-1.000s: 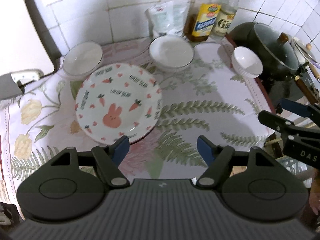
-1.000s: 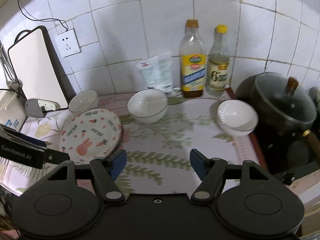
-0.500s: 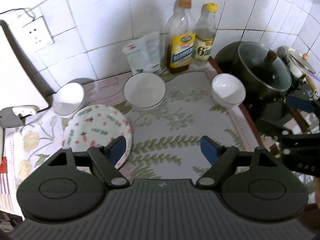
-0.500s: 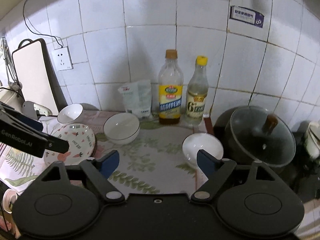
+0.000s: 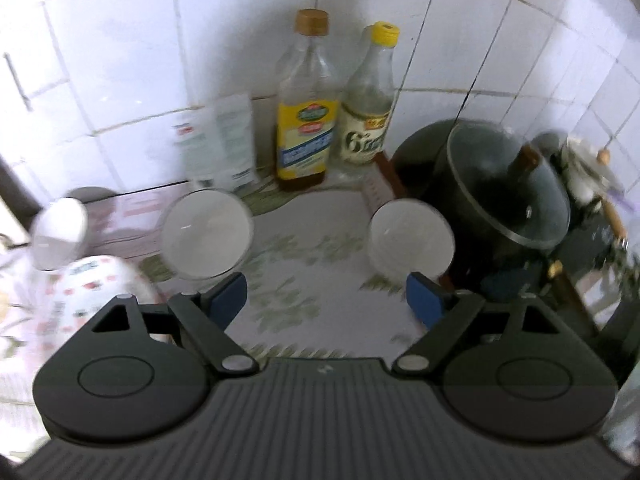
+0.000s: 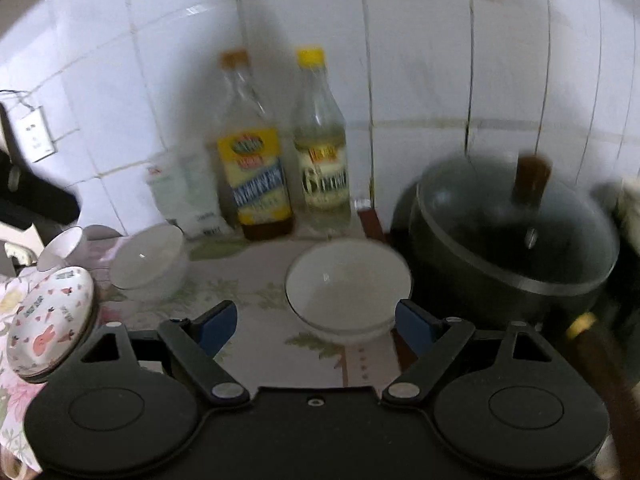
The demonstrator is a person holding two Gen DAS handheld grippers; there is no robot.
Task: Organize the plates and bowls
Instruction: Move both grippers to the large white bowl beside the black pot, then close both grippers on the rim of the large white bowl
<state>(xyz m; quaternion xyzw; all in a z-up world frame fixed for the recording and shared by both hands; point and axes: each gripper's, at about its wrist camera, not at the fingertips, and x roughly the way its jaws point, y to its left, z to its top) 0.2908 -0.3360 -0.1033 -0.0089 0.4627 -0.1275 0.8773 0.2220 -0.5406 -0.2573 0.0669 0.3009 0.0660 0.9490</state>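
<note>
1. White bowl (image 6: 347,288) stands upright, mouth up, near the tabletop's (image 6: 256,344) right edge, beside the pot (image 6: 508,248).
2. Right tool (image 6: 316,324) angles downward, wide, empty.
3. Left tool (image 5: 328,300) angles downward, jaws opening, nothing between.

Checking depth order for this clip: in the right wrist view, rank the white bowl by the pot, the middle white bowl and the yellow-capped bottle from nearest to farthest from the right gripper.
1. White bowl by the pot: just ahead of the right gripper, toward its right finger.
2. Middle white bowl: farther back, left.
3. Yellow-capped bottle: against the tiled wall.
</note>
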